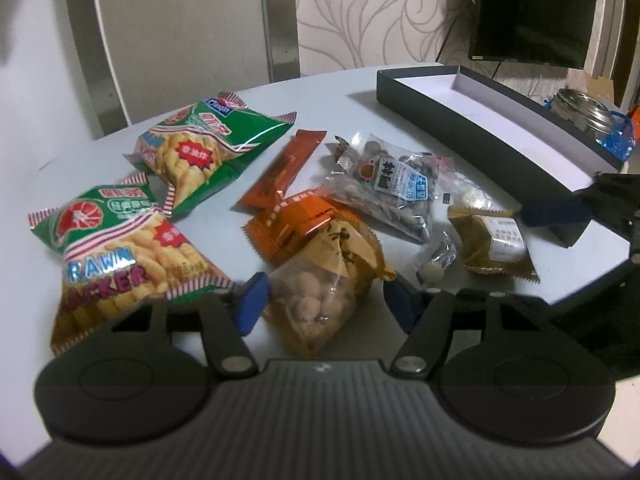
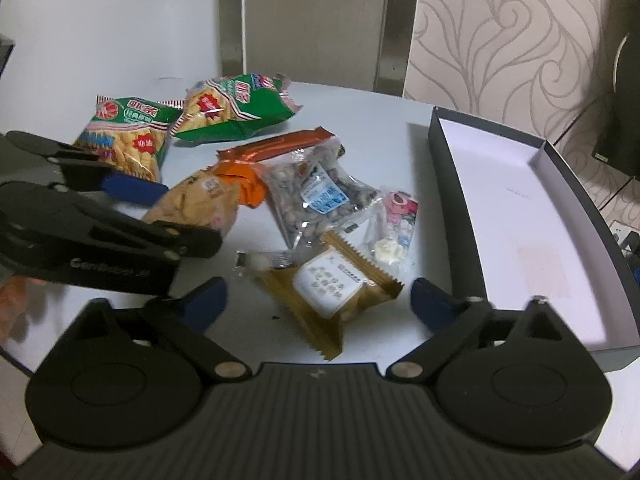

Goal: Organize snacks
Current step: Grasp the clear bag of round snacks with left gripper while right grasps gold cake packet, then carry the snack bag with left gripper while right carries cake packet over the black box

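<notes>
Only the left wrist view shows the glass jar [image 1: 588,114] behind the black box [image 1: 500,136]. The left gripper [image 1: 324,304] has its fingers apart around a bag of coated nuts [image 1: 316,304] on the bench [image 1: 60,172], not pressing it. The right gripper [image 2: 320,300] has its fingers wide apart about a gold biscuit packet [image 2: 332,292]. The print on the packets is blurred.
</notes>
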Available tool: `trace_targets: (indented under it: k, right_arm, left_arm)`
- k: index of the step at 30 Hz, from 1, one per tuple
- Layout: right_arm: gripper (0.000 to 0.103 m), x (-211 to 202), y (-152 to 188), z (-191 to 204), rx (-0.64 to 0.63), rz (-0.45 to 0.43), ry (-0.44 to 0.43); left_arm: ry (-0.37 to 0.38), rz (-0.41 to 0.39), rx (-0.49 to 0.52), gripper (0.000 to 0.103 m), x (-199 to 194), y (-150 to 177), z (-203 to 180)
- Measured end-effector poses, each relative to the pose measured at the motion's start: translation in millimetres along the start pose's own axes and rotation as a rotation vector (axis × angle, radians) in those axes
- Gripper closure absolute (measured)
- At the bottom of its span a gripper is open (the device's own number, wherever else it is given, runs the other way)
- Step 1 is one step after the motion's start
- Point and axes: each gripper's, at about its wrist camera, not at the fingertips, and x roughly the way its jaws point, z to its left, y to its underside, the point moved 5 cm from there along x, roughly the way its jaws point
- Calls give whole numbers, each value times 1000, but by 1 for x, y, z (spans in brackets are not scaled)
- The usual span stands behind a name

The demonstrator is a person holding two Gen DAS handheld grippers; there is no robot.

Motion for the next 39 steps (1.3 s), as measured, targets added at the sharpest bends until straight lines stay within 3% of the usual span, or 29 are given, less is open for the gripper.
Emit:
trace_targets:
  k: [2,12,13,15,20,22,29,39]
  right_arm:
    - [15,4,0,-2,1,14,-7]
    - [16,15,-1,-4,2,20,-9]
    - [18,16,-1,-4,-5,23,-5]
    - [22,16,-1,-3,-16,16,-7]
    - [29,15,-3,-4,-13,16,-14]
    - [43,14,-3,-5,0,15,-35]
    - [44,11,-2,-7,11,21,-19]
    - [44,-4,-5,-7,14,-14,-16]
  left_arm:
    - [5,1,-1,37,1,0,1]
    - [-6,4,-5,35,6,-1,1]
    - [-7,3,-5,36,6,-1,1]
    - [-20,-1,4,48,6,-1,1]
    - [-6,-7,-5,50,5,-2,4]
    - [-4,-10,-11,54,4,-3,6]
    - [-11,-25,-3,62,-2,-4,3]
    - [-25,-40,-14,64,-12,-7,7]
